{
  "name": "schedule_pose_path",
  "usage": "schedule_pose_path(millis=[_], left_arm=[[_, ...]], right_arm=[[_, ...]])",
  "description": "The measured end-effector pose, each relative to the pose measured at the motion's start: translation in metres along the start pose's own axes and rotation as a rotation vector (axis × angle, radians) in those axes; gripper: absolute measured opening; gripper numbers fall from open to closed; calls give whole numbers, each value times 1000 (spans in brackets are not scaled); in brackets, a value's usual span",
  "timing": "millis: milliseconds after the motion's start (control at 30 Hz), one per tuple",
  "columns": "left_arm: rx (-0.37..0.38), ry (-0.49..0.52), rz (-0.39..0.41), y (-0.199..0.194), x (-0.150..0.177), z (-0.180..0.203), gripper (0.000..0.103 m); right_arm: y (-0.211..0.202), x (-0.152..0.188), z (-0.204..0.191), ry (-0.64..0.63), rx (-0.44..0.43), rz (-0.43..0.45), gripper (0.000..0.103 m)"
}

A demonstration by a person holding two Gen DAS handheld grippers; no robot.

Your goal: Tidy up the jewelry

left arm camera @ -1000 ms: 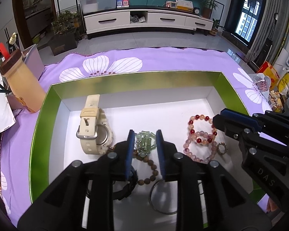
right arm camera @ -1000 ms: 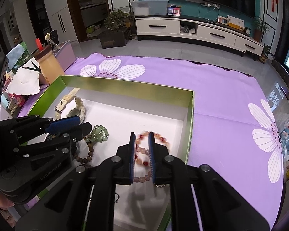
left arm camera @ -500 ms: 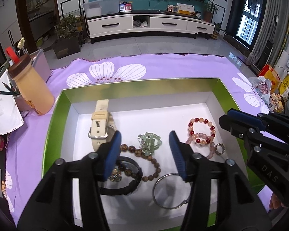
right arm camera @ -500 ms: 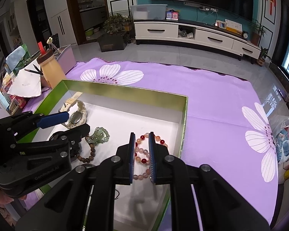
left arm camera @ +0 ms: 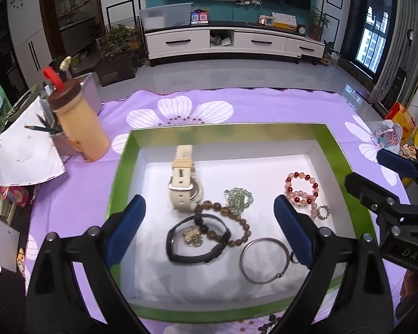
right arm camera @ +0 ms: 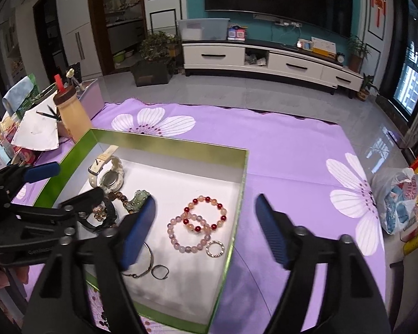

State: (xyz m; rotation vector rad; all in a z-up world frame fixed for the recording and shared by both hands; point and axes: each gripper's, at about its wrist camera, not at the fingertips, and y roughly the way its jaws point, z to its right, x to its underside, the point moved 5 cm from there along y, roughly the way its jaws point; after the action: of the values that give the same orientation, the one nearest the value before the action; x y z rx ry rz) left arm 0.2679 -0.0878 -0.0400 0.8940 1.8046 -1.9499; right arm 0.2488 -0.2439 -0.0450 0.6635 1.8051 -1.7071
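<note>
A green-rimmed box [left arm camera: 225, 130] [right arm camera: 170, 146] with a white floor holds the jewelry. Inside lie a cream watch [left arm camera: 182, 178] [right arm camera: 106, 174], a green bead bracelet [left arm camera: 238, 199], a brown bead bracelet [left arm camera: 231, 222], a black band [left arm camera: 197, 240], a silver bangle [left arm camera: 264, 260], red-and-pink bead bracelets [left arm camera: 301, 188] [right arm camera: 197, 224] and a small silver ring [left arm camera: 322, 212] [right arm camera: 215, 248]. My left gripper [left arm camera: 209, 228] is open and empty above the box's near part. My right gripper [right arm camera: 206, 231] is open and empty above the box's right wall.
The box sits on a purple flowered cloth [right arm camera: 292, 153]. A tan bottle with a brown lid [left arm camera: 78, 122], papers and pencils [left arm camera: 25, 153] stand to the left. A plastic bag with packets [right arm camera: 398, 200] lies at the right edge. Loose beads [left arm camera: 267, 324] lie before the box.
Both grippers have opened wide and pulled back and up from the box. The green bracelet and the bead bracelets now lie free on the box floor.
</note>
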Motion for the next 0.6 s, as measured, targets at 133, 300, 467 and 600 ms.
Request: schedule_pose_path(millis=[133, 300, 467, 600], left_arm=[[-22, -3, 6, -13, 1, -6, 100], [-45, -6, 15, -27, 0, -10, 101], [-66, -9, 18, -41, -1, -15, 101], [-76, -15, 26, -53, -2, -18, 101]], right_arm=[[-9, 0, 4, 19, 12, -5, 91], [-23, 0, 5, 26, 17, 1, 100], [-34, 0, 5, 34, 8, -8, 102], [-37, 1, 1, 48, -36, -48, 102]])
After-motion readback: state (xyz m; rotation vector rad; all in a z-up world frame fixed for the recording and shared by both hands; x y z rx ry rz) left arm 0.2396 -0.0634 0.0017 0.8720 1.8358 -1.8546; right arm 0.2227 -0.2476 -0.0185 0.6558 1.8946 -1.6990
